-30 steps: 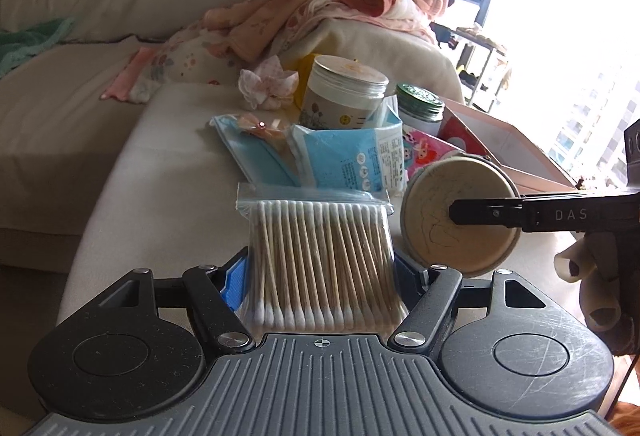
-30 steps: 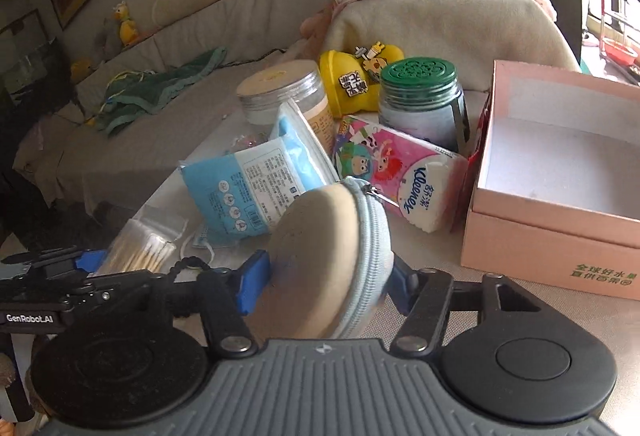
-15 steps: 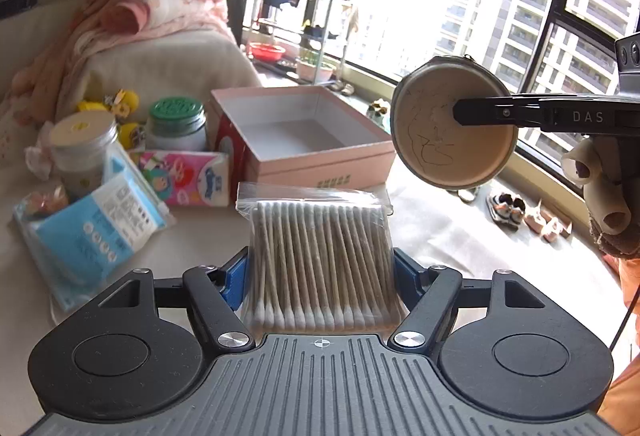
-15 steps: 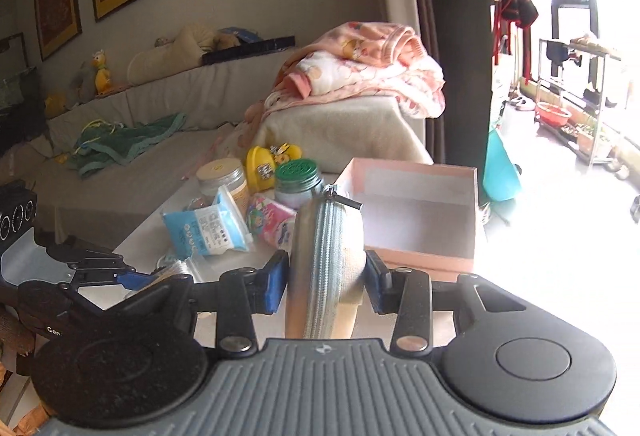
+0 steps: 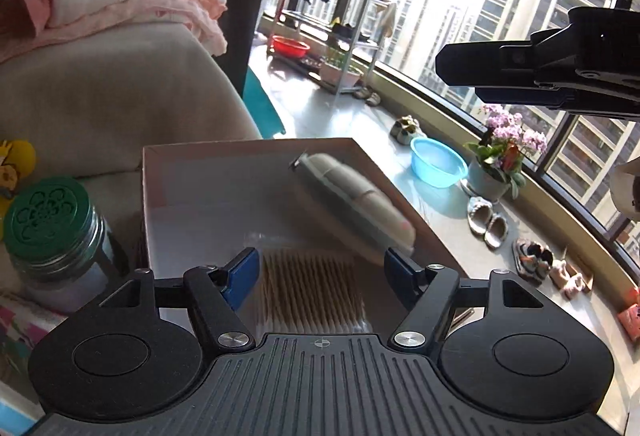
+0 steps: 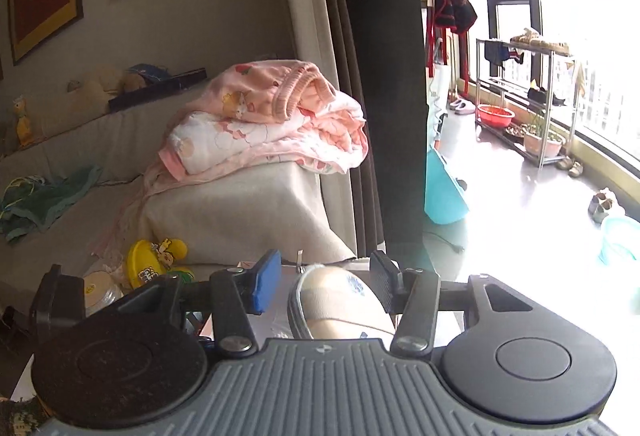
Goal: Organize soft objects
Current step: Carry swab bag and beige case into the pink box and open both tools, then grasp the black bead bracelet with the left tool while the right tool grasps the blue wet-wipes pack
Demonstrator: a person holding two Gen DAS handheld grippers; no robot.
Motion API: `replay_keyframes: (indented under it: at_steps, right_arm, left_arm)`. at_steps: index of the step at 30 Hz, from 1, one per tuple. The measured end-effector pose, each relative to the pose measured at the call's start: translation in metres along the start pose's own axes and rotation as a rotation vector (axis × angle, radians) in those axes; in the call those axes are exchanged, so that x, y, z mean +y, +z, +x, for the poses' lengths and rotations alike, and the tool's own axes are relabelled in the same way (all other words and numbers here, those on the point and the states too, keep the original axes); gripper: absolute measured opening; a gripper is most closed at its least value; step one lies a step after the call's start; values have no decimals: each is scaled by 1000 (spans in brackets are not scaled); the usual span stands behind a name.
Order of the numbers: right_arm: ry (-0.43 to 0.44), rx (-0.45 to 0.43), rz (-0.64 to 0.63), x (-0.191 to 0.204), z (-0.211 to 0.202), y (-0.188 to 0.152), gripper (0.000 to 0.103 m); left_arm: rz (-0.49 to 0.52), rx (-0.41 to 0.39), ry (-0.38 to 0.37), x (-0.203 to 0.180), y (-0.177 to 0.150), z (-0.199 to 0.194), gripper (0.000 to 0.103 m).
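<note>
- Left wrist view: The left gripper [image 5: 318, 272] is wide open and holds nothing. The bag of cotton swabs [image 5: 310, 288] sits between its blue pads, but the pads do not touch it. The bag looks blurry and is in the pink box [image 5: 256, 152], by the near edge.
- The round zip pouch [image 5: 354, 202] is blurry too. It is tipped along the right wall of the box. A jar with a green lid [image 5: 46, 212] stands just left of the box. The right gripper's dark finger [image 5: 520, 70] pokes in high at the top right, with nothing on it.
- Right wrist view: The right gripper [image 6: 324, 282] has just been opening. The pouch [image 6: 340, 300] is between its jaws. It leans by the right pad, well apart from the blue left pad [image 6: 264, 286]; nothing is gripped. A yellow toy [image 6: 154, 260] lies at the left.
</note>
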State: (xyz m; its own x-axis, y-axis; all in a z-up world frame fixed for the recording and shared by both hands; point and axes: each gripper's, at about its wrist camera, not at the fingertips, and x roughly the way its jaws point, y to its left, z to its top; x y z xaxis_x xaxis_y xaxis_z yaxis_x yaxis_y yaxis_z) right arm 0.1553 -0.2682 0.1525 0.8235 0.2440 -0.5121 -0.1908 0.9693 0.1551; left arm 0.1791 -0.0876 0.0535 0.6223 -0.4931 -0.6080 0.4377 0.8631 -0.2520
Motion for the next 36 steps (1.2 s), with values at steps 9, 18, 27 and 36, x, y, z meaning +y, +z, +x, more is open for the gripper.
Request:
replay_keyframes:
  at_steps: [9,18,27,36]
  right_arm:
    - [9,34,10,-8,10,-47,54]
    - [55,6,-115,55,-7,-104,69]
    - [186,120,-234,118,-3,-133,70]
    - [209,153,-378,163,7,-151,73]
  left_arm:
    - [60,-130,31,33,-22,-103,74]
    - [-81,-190,287,135,-56,-211,74]
    - [-348,-166,425,222,-85,-221,74]
    - [-231,-21,386,218,-91,-165,74]
